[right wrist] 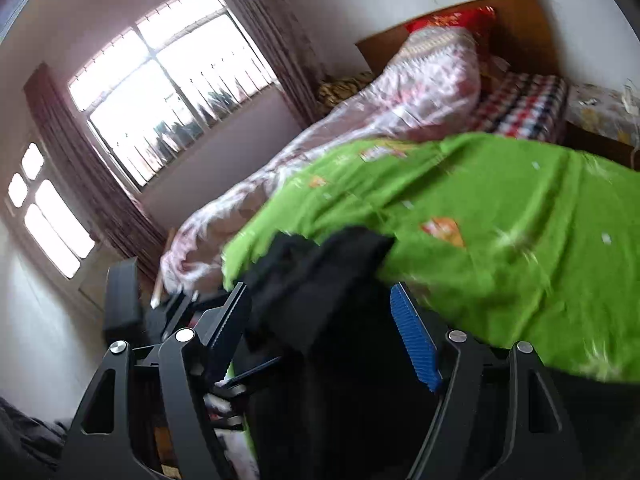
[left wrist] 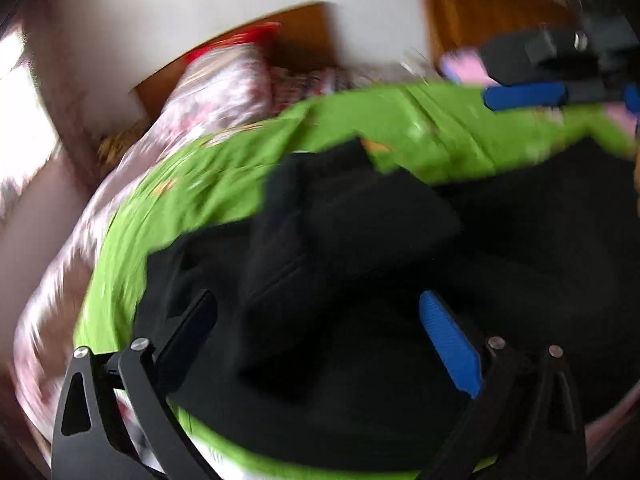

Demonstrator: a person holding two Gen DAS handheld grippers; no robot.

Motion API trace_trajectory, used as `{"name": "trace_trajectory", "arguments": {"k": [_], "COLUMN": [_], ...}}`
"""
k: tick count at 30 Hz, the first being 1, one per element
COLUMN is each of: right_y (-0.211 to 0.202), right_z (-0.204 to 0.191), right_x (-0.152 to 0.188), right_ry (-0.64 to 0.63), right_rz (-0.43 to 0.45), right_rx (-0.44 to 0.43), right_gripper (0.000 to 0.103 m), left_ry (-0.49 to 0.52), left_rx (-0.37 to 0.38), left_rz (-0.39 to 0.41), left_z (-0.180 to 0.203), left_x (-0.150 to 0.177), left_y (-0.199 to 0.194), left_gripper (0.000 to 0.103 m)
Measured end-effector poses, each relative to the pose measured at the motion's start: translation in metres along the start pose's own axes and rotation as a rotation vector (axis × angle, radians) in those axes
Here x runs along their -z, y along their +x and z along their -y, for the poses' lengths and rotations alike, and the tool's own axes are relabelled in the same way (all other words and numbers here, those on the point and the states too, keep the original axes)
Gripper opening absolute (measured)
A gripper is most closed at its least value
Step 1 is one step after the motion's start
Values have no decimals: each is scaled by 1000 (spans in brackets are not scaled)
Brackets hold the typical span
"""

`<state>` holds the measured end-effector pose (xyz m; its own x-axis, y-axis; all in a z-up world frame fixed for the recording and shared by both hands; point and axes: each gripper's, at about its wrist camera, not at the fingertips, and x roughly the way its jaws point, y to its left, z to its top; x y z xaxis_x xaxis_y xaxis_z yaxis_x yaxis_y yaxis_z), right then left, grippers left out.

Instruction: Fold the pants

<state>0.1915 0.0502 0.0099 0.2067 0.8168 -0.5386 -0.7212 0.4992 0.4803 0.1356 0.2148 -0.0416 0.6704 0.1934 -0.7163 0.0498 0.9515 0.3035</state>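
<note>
The black pants [left wrist: 360,248] lie bunched on a green sheet [left wrist: 224,184]; the left wrist view is blurred. My left gripper [left wrist: 318,296] hangs over the pants, open, its black finger and blue pad [left wrist: 448,340] wide apart and pressing on nothing. At the upper right of that view is my right gripper [left wrist: 576,92], over the far edge of the sheet. In the right wrist view, a folded end of the pants [right wrist: 320,276] rests on the green sheet [right wrist: 500,216]. My right gripper [right wrist: 320,289] is open there, the cloth between the fingers but not pinched.
A pink floral quilt [right wrist: 420,92] runs along the bed's far side up to a wooden headboard [right wrist: 516,28]. A checked blanket [right wrist: 524,104] lies near it. A barred window [right wrist: 172,80] with dark red curtains fills the left wall.
</note>
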Motion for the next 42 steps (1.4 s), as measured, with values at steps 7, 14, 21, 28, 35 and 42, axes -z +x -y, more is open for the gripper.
{"name": "trace_trajectory", "arguments": {"k": [7, 14, 21, 28, 35, 42], "right_y": [5, 16, 90, 121, 118, 67], "right_z": [20, 15, -17, -5, -10, -56], "right_x": [18, 20, 20, 10, 12, 11], "right_ry": [22, -80, -380, -405, -458, -601], "right_rz": [-34, -88, -291, -391, -407, -187], "right_rx": [83, 132, 229, 167, 141, 288], "right_gripper": [71, 71, 51, 48, 27, 14], "left_ry": [-225, -824, -934, -942, -904, -716], "left_rx": [119, 352, 470, 501, 460, 351], "left_rz": [110, 123, 101, 133, 143, 391], "left_z": [-47, -176, -187, -182, -176, -167], "left_x": [-3, 108, 143, 144, 128, 82], "left_y": [-10, -11, 24, 13, 3, -66], "left_gripper": [19, 20, 30, 58, 18, 17]}}
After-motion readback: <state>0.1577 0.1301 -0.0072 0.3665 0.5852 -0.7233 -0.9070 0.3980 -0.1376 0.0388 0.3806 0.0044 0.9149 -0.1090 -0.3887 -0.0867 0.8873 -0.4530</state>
